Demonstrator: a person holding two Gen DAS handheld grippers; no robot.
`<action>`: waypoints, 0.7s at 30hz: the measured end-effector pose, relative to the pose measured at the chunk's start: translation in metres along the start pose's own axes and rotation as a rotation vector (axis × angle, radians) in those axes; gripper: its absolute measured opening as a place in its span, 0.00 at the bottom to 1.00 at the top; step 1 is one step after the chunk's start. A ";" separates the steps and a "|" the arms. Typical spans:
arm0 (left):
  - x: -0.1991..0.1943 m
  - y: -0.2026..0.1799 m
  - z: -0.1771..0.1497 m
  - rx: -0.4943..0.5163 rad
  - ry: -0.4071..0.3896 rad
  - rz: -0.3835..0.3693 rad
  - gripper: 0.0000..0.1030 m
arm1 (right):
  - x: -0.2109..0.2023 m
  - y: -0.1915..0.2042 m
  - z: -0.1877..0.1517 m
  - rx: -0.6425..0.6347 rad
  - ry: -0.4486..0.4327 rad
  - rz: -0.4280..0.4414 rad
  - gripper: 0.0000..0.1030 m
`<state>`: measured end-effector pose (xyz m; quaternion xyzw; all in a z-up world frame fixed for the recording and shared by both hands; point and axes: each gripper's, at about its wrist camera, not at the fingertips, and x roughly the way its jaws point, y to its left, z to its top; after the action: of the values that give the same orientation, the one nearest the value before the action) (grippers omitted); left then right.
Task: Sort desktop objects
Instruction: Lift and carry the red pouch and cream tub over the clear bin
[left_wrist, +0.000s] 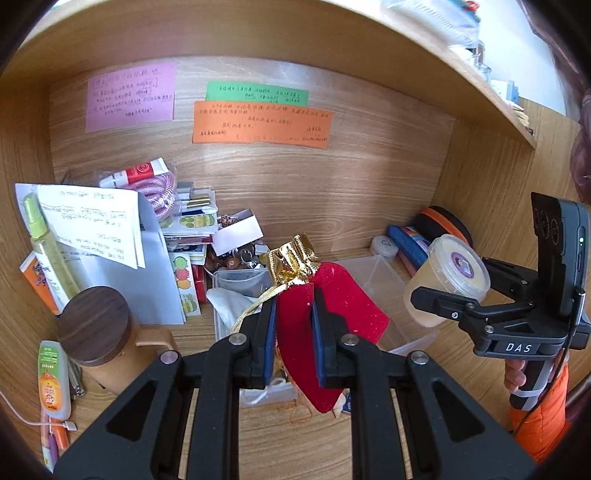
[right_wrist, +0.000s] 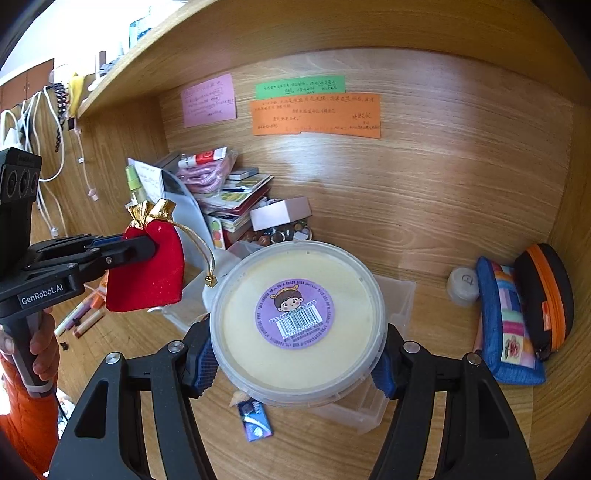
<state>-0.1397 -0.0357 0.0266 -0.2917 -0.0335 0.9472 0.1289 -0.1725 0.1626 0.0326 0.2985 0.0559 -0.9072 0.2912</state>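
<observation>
My left gripper is shut on a red velvet pouch with a gold top and gold drawstring, held above the desk; it also shows in the right wrist view, with the left gripper at the left. My right gripper is shut on a round clear tub with a cream lid and purple barcode sticker, held above a clear plastic bin. In the left wrist view the tub and right gripper are at the right.
A clear bin and a smaller clear box sit mid-desk. A pile of papers, cards and a pink cable lies at the back left. A wooden-lidded mug, spray bottle, blue pencil case and black-orange case stand around.
</observation>
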 end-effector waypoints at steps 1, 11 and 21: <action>0.004 0.001 0.000 -0.002 0.005 0.000 0.16 | 0.002 -0.001 0.001 0.001 0.002 -0.003 0.61; 0.043 0.013 0.001 -0.011 0.063 -0.007 0.16 | 0.040 -0.019 0.003 0.023 0.061 -0.033 0.61; 0.081 0.027 -0.002 -0.026 0.126 -0.001 0.16 | 0.075 -0.033 0.003 0.006 0.136 -0.099 0.61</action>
<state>-0.2091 -0.0400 -0.0229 -0.3522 -0.0377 0.9264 0.1275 -0.2419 0.1521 -0.0107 0.3571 0.0872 -0.8983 0.2408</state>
